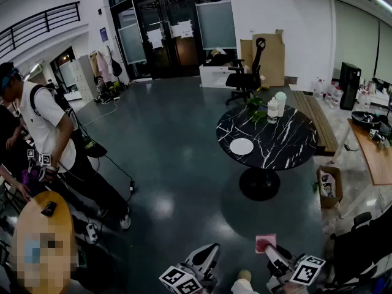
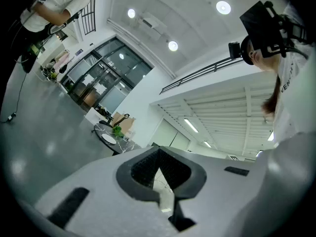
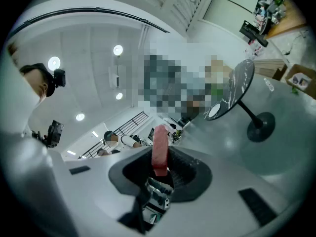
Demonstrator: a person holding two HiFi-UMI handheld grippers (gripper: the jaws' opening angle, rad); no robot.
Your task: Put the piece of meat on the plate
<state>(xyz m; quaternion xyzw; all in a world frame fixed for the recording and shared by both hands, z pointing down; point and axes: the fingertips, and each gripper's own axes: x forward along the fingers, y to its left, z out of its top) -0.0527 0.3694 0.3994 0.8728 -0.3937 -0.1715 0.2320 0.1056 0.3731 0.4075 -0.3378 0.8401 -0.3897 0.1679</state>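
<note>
Head view, with both gripper views. The right tongs (image 3: 160,168) are clamping the piece of meat (image 3: 160,147), a pink slab standing on edge between the dark ribbed pads, its upper end sticking out beyond them. In the head view this meat (image 1: 265,242) is showing low in the frame, above the grey floor (image 1: 177,164) and well apart from the plate. The left tongs (image 2: 160,197) are pressing tip to tip, with nothing between them. The white plate (image 1: 241,146) is lying bare on the round black marbled desk (image 1: 288,149), near the edge facing the wearer; a green plant (image 1: 256,108) and two pale containers (image 1: 276,106) are standing at the far side. Each gripper is carrying a cube (image 1: 181,280) of black-and-white square markers, which bear patterns and no letters. Sheets on the glass doors (image 1: 168,32) are too small to read. Dark lettering on the wearer's white shirt (image 2: 285,80) is running off the fold, so it cannot be read whole.
</note>
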